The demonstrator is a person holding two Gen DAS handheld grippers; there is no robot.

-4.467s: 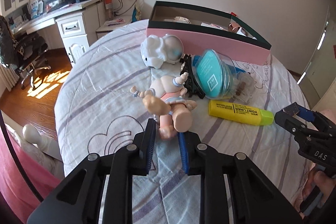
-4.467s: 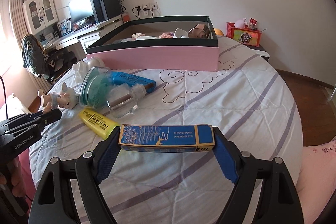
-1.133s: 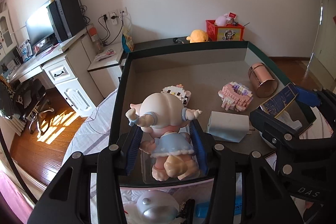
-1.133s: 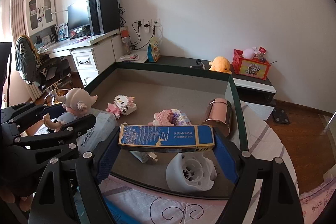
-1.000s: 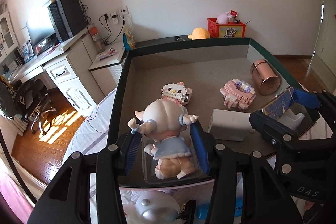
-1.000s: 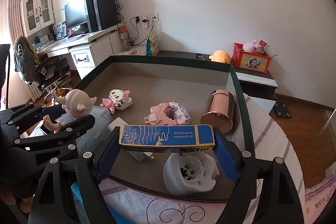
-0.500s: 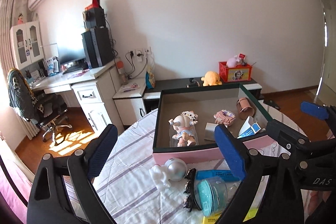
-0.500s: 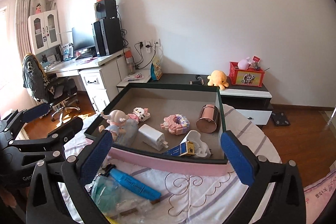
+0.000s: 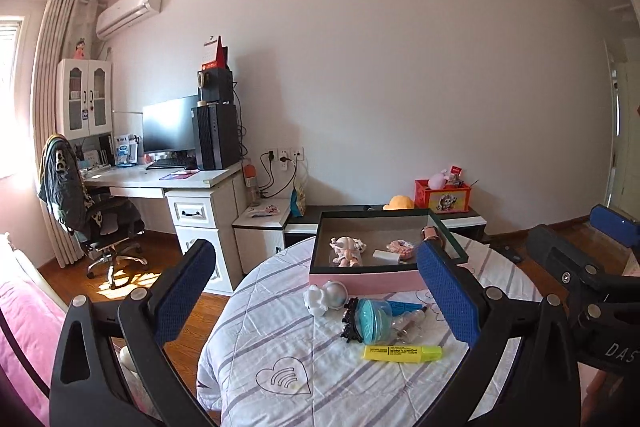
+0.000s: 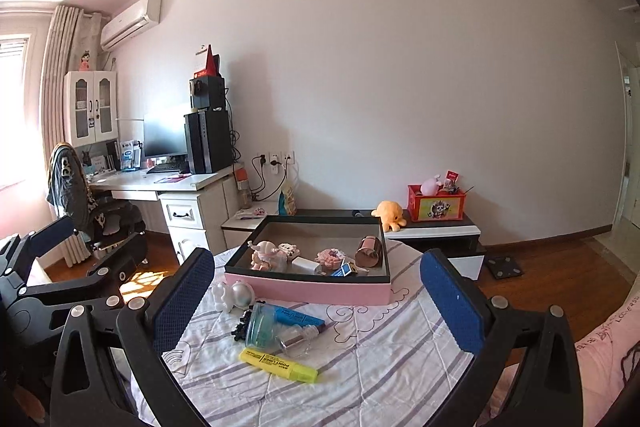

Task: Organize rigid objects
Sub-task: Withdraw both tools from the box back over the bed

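Note:
A pink box with a dark green rim (image 9: pixel 364 275) (image 10: pixel 308 291) stands at the far side of the round table. Inside it are the doll (image 9: pixel 345 251) (image 10: pixel 264 254), a white block (image 10: pixel 306 264), a pink brick model (image 10: pixel 329 256), a copper can (image 10: pixel 369 250) and the blue carton (image 10: pixel 344 270). In front of the box lie a white figure (image 9: pixel 325 296) (image 10: pixel 232 295), a teal lid (image 9: pixel 372 321) (image 10: pixel 258 325), a blue marker (image 10: pixel 298 315), a clear bottle (image 10: pixel 298 341) and a yellow highlighter (image 9: pixel 402 352) (image 10: pixel 278 365). My left gripper (image 9: pixel 320 291) and right gripper (image 10: pixel 316 291) are both open, empty, and held back high above the table.
The table has a striped white cloth (image 9: pixel 280 347). A desk with monitor and computer tower (image 9: pixel 208 143) and an office chair (image 9: pixel 100 219) stand at left. A low cabinet with a red box and a yellow plush (image 10: pixel 386 213) is behind the table. A pink bed (image 9: pixel 24 323) is at the near left.
Both grippers let go, the doll and the blue carton now lie in the box. Both grippers have opened wide and pulled back and up from the box.

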